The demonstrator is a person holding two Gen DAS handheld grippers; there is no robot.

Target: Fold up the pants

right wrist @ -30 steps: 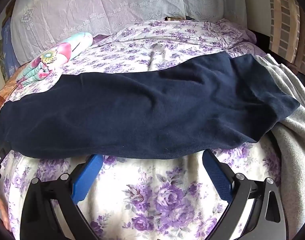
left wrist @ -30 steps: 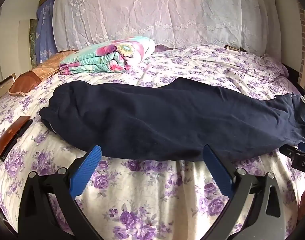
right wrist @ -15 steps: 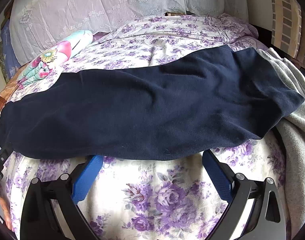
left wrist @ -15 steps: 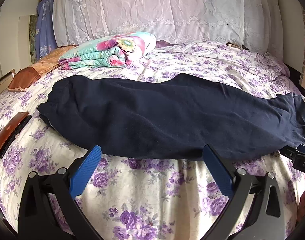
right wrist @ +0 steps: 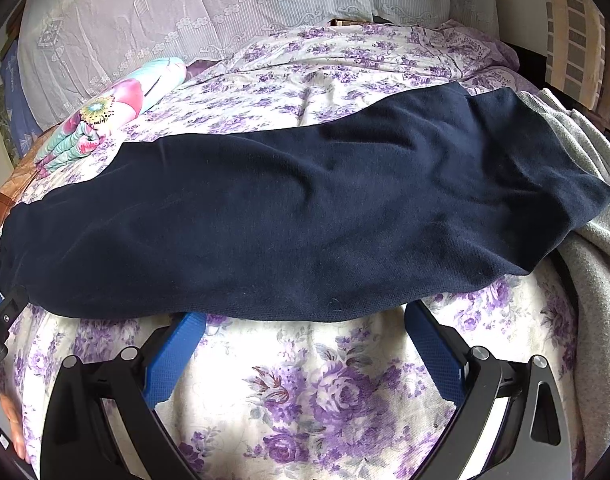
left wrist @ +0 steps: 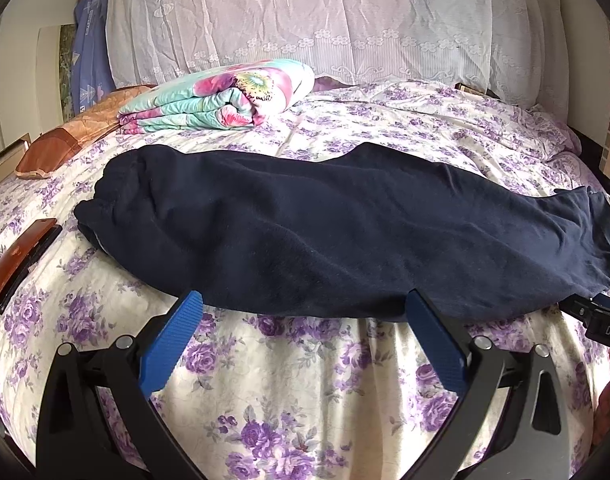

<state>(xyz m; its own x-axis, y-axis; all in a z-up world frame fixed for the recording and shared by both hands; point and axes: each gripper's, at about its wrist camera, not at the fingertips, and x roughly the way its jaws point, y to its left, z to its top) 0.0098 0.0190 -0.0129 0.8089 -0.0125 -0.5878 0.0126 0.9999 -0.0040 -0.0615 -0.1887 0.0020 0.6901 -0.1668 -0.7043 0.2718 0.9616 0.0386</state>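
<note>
Dark navy pants point(left wrist: 325, 232) lie lengthwise across the floral bed, folded leg on leg, with the bunched waistband at the left. In the right wrist view the same pants point(right wrist: 297, 208) fill the middle, and their leg ends rest on a grey cloth. My left gripper point(left wrist: 303, 304) stands open at the pants' near edge, its blue fingertips just touching the hem line. My right gripper point(right wrist: 303, 322) is open too, with its tips tucked at the near edge. Nothing sits between either pair of fingers.
A folded flowered quilt point(left wrist: 221, 100) and a brown cushion point(left wrist: 65, 136) lie at the back left. A brown flat case point(left wrist: 17, 264) rests at the left edge. Grey cloth point(right wrist: 597, 240) covers the bed's right side. A lace-covered headboard point(left wrist: 325, 20) stands behind.
Both grippers have crept forward toward the pants' near edge, so the pants loom slightly larger. The pants themselves have not shifted.
</note>
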